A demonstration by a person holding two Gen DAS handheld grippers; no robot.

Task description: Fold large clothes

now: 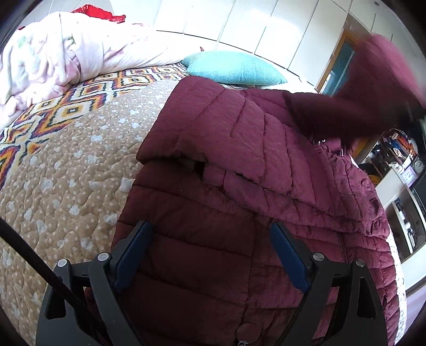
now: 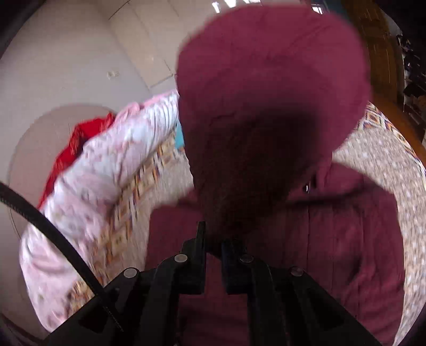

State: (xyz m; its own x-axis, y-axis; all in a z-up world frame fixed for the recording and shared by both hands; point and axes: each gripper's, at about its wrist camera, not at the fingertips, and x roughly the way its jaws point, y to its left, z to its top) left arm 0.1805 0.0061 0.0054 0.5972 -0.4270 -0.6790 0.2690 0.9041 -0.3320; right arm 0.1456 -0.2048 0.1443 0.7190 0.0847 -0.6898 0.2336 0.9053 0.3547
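Maroon puffer jacket [image 1: 239, 165] flat on bed [image 1: 66, 186], sleeve already folded across. Right gripper [image 2: 213, 239] jaws clenched on hood [image 2: 271, 87], lifted at 12 o'clock, probably for folding inward. Left gripper [image 1: 210, 239] jaws released, above hem, likely ready to pin it.

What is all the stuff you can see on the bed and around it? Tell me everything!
puffer jacket: one, maroon, spread on the bed, one sleeve folded across it
lifted jacket part: one, maroon, raised in the air, blurred
quilt: one, tan with pale spots, covering the bed
patterned blanket: one, orange, white and dark diamonds, beyond the quilt
duvet: one, pale pink, bunched at the far side of the bed
pillow: one, turquoise, behind the jacket
red cloth: one, red, behind the duvet
wardrobe doors: several, white, along the wall
clock: one, white face, on shelves at right
left gripper: open, above the jacket
right gripper: shut on the lifted jacket part
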